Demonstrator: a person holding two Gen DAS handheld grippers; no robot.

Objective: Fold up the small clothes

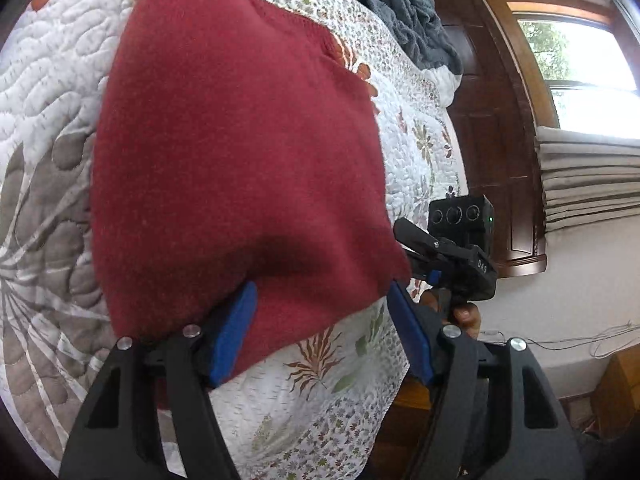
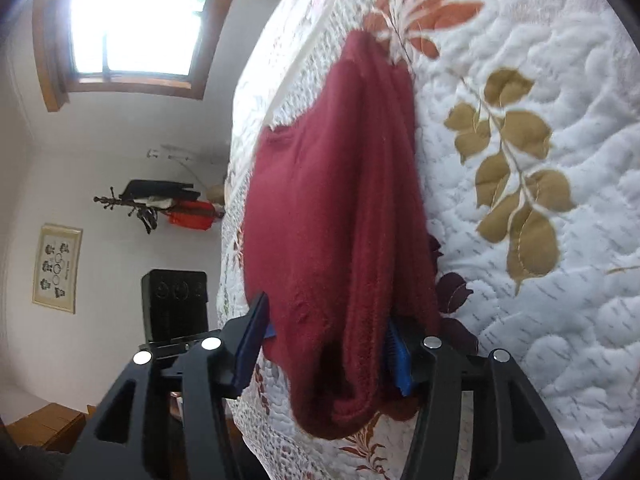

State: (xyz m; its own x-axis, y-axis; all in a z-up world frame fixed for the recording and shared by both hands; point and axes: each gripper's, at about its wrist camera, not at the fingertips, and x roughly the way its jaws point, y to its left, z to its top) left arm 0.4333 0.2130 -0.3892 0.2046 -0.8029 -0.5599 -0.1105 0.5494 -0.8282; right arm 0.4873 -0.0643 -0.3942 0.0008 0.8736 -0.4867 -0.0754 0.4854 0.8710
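A dark red knitted garment [image 1: 240, 152] lies on a quilted bedspread [image 1: 52, 92] printed with leaves and small flowers, two hand-held grippers working at its near edge. The left gripper [image 1: 320, 332] has its blue-padded fingers [image 1: 236, 328] spread wide: one pad is tucked under the garment's near hem, the other stands clear at the hem's right corner, with quilt showing between them. Nothing is clamped there. Just to the right, at the bed's edge, the right gripper [image 1: 448, 256] reaches the same corner of the cloth, part of a person's hand [image 1: 464, 314] visible on its grip.

From the right wrist view, the garment [image 2: 332, 220] bunches into long folds that run away along the quilt [image 2: 560, 80]. The right gripper [image 2: 328, 354] stands with jaws fairly wide around the near end of the bundle: the right-hand pad [image 2: 396, 356] presses into the cloth, while the left-hand pad sits at its edge. Whether the cloth is truly gripped cannot be told from here.

Farther along the bed, a grey-blue towel [image 1: 412, 20] is heaped near the far right side, beside a dark wooden headboard [image 1: 492, 128]. A bright window [image 1: 580, 76] with a wooden frame stands beyond. On the opposite wall hang a framed picture [image 2: 58, 268] and a coat rack [image 2: 156, 204] bearing dark and orange clothes.
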